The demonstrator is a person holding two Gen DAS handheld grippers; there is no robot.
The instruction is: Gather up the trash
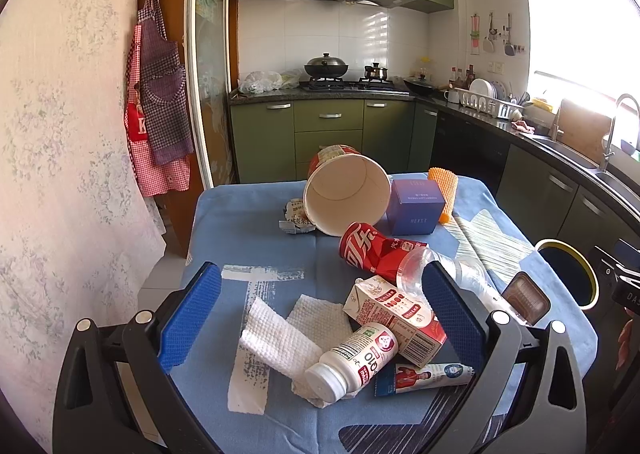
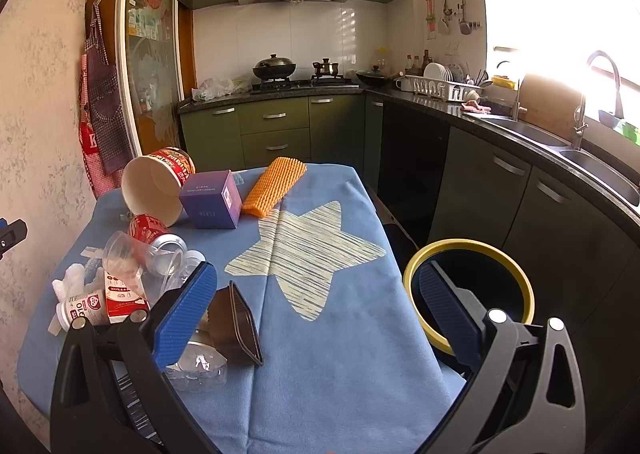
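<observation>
Trash lies on a blue-clothed table [image 1: 248, 222]. My left gripper [image 1: 320, 318] is open above a white pill bottle [image 1: 352, 362], a red-and-white carton [image 1: 396, 314] and paper towels [image 1: 276, 334]. Beyond them lie a crushed red can [image 1: 372, 254], a clear plastic cup [image 1: 416, 270], a tipped paper bowl [image 1: 344, 194], a purple box [image 1: 416, 206] and an orange foam net [image 1: 444, 190]. My right gripper [image 2: 316, 318] is open over the cloth [image 2: 344, 326]. A brown plastic tray [image 2: 236, 322] and a crumpled clear bottle [image 2: 200, 370] lie by its left finger. A yellow-rimmed bin [image 2: 472, 246] stands right of the table.
A squeezed tube [image 1: 424, 374] and a crumpled wrapper [image 1: 296, 218] also lie on the cloth. Green kitchen cabinets [image 1: 328, 134], a stove and a dark counter with a sink [image 2: 592, 162] surround the table. Aprons [image 1: 160, 102] hang on the left wall.
</observation>
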